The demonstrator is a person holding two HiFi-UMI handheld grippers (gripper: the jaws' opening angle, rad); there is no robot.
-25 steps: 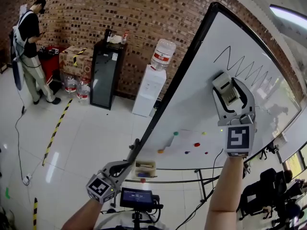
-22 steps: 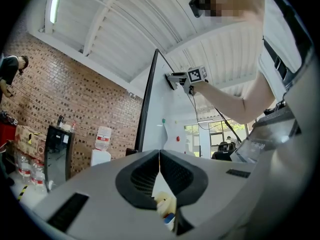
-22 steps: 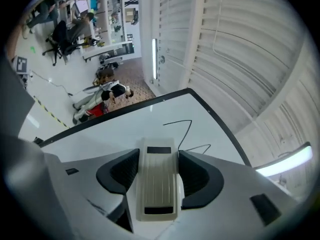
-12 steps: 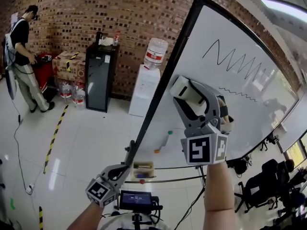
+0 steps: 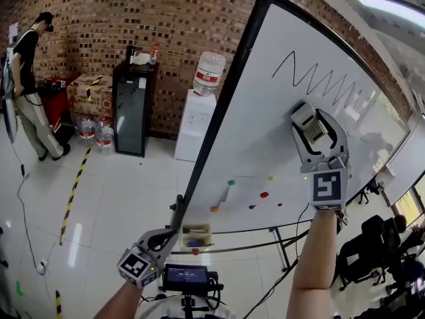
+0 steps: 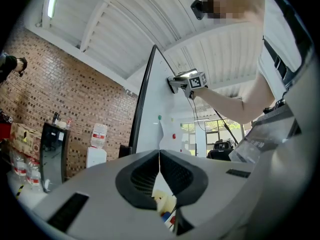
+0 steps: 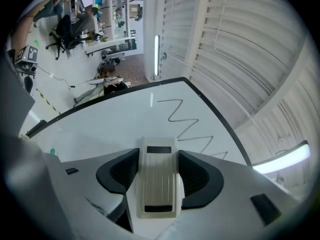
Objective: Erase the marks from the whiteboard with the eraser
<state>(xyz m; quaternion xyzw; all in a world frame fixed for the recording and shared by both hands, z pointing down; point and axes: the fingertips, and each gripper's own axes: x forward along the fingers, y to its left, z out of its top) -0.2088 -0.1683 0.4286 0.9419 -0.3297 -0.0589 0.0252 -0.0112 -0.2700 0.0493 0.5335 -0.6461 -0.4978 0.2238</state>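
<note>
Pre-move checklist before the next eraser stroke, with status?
1. Grip on eraser in right tongs: ok.
2. Pad flat on whiteboard: cannot tell.
3. Board clean: not ok, zigzag mark is on it, above the eraser.
4. Stroke path free of magnets: ok, they sit below the eraser.
5. Idle left tongs clear: ok, shut, empty, low by the board's edge.

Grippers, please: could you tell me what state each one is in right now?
Left gripper: shut, nothing between its jaws.
Right gripper: shut on the white ribbed plastic whiteboard eraser.
</note>
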